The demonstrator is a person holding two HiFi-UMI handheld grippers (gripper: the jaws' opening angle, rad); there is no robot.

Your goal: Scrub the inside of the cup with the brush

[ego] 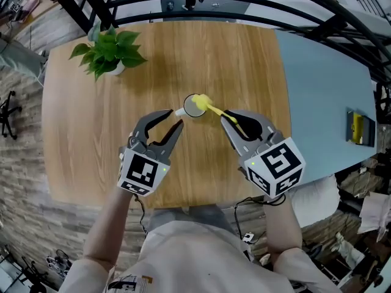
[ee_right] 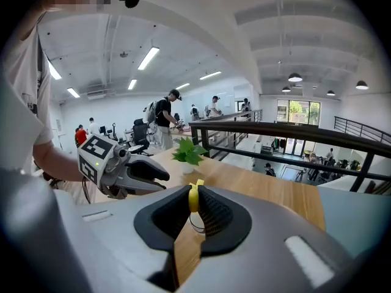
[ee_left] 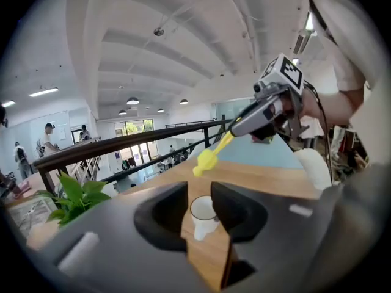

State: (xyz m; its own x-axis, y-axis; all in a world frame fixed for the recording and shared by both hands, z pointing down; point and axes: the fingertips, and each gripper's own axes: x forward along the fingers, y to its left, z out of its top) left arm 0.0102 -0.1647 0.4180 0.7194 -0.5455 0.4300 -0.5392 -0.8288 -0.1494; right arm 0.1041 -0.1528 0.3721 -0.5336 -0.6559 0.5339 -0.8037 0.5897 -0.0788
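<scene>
Nearest is the person's white shirt (ego: 201, 249), with one arm going out on each side. The left hand-held gripper (ego: 173, 118) is over the near part of the wooden bench (ego: 79, 133). Its jaws stand wide apart and hold nothing. The white cup (ego: 194, 106) sits just past them, upright in the middle of the bench. The jaws do not touch it.

The right hand-held gripper (ego: 228, 118) is near the cup's right side. Its jaws are closed tight on the handle of the yellow brush (ego: 214, 109). The brush points left and away. Its yellow head hangs just above the cup's right rim, not down inside.

Farther off, near the far left corner of the bench, stands a small green plant (ego: 110, 49) in a white pot. To the right is a second, grey-blue bench (ego: 324, 96) with a yellow and black thing (ego: 358, 128) on it. A dark railing (ego: 244, 8) runs past the far edge.
</scene>
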